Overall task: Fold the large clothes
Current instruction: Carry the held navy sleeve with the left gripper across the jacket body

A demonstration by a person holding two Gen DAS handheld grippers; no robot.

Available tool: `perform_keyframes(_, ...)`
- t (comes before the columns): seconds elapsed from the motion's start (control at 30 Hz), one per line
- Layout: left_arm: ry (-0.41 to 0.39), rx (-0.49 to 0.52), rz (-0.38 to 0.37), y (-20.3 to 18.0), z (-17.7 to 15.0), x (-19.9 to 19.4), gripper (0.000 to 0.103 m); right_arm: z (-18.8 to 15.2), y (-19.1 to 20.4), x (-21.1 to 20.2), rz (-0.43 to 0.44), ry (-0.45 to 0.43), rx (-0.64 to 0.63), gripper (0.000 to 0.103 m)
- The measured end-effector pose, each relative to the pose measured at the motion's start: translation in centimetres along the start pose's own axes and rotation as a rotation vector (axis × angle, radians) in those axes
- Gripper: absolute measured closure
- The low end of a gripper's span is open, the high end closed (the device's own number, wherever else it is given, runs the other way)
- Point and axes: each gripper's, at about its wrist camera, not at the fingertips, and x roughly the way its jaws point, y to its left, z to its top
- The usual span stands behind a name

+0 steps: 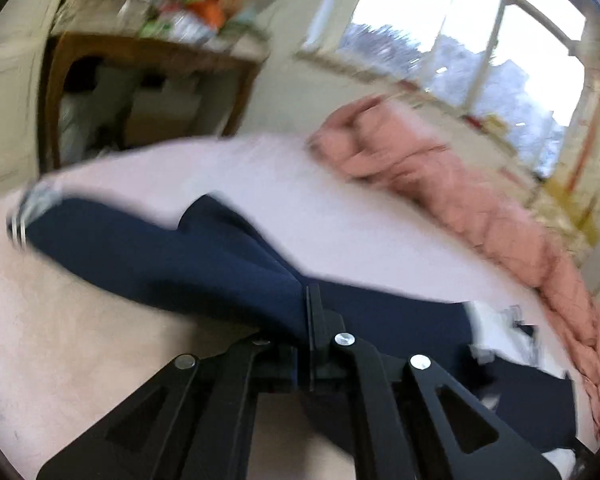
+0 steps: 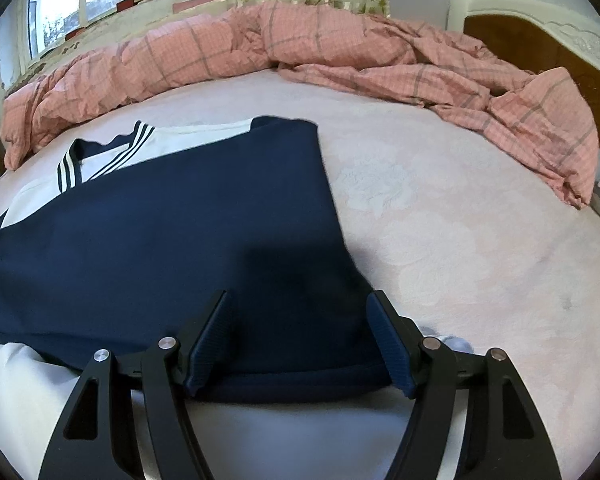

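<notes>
Lots of open bed point(image 2: 440, 220) to the right of the navy garment point(image 2: 160, 240), bare pink sheet all the way over, so a gripper can slide in there easily. The far edge is blocked by a bunched-up pink checked quilt point(image 2: 300, 48) running the whole width and spilling down the right side near the headboard point(image 2: 540, 40). Near side is bare sheet too. In the left wrist view, blurry, there's bare sheet between the garment point(image 1: 160, 256) and the quilt point(image 1: 440, 184), and a wooden cabinet point(image 1: 140, 88) beyond the bed.
</notes>
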Motion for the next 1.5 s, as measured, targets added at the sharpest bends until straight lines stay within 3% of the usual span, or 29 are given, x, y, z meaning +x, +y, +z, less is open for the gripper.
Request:
perform_keyframes(0.07, -0.027, 0.065, -0.089, -4.4, -0.2, -2.1, 0.101, 0.2, -0.1, -0.4, 0.004, -0.013, 0.008, 0.031)
perform_keyframes(0.1, -0.042, 0.145, -0.126, -7.6, -0.5, -3.3, 0.101, 0.3, -0.2, -0.6, 0.011, -0.015, 0.008, 0.031)
perform_keyframes(0.23, -0.054, 0.390, -0.209, -17.8, -2.9, -5.0, 0.101, 0.6, -0.6, -0.8, 0.024, -0.021, 0.020, 0.031)
perform_keyframes(0.37, 0.074, 0.417, -0.319, -25.1, -5.9, -2.6, 0.101, 0.9, -1.5, -1.0, 0.045, -0.023, 0.059, 0.031)
perform_keyframes(0.47, 0.194, 0.476, -0.396, -29.5, -10.5, -1.3, 0.101, 1.1, -2.3, -1.1, 0.070, -0.026, 0.095, 0.031)
perform_keyframes(0.57, 0.298, 0.569, -0.369, -32.0, -16.3, -0.1, 0.097, 1.2, -2.3, -1.3, 0.093, -0.026, 0.091, 0.031)
perform_keyframes(0.63, 0.378, 0.634, -0.303, -32.0, -19.4, 1.3, 0.093, 1.1, -1.7, -1.4, 0.074, -0.032, 0.038, 0.031)
perform_keyframes(0.7, 0.394, 0.663, -0.245, -31.2, -21.1, 1.8, 0.093, 1.1, -1.1, -1.6, 0.056, -0.041, 0.003, 0.031)
perform_keyframes(0.83, 0.345, 0.637, -0.262, -30.0, -20.5, -0.9, 0.056, 1.0, -0.4, -1.7, 0.090, -0.033, -0.011, 0.031)
perform_keyframes(0.93, 0.265, 0.642, -0.271, -29.1, -19.4, -3.7, 0.050, 1.0, -0.2, -2.0, 0.063, -0.049, -0.031, 0.031)
perform_keyframes(1.07, 0.158, 0.491, -0.270, -25.9, -14.7, -6.5, 0.032, 1.1, -0.2, -2.4, 0.076, -0.052, -0.021, 0.031)
perform_keyframes(1.23, 0.087, 0.276, -0.195, -19.1, -8.5, -6.2, 0.027, 1.1, 0.4, -2.9, 0.057, -0.069, -0.054, 0.031)
perform_keyframes(1.4, 0.181, 0.100, -0.090, -10.9, -6.7, -2.1, 0.027, 1.1, 0.7, -3.2, 0.068, -0.071, -0.058, 0.031)
perform_keyframes(1.5, 0.260, -0.006, -0.122, -7.5, -7.2, 0.2, 0.027, 1.1, 0.7, -3.3, 0.067, -0.072, -0.060, 0.031)
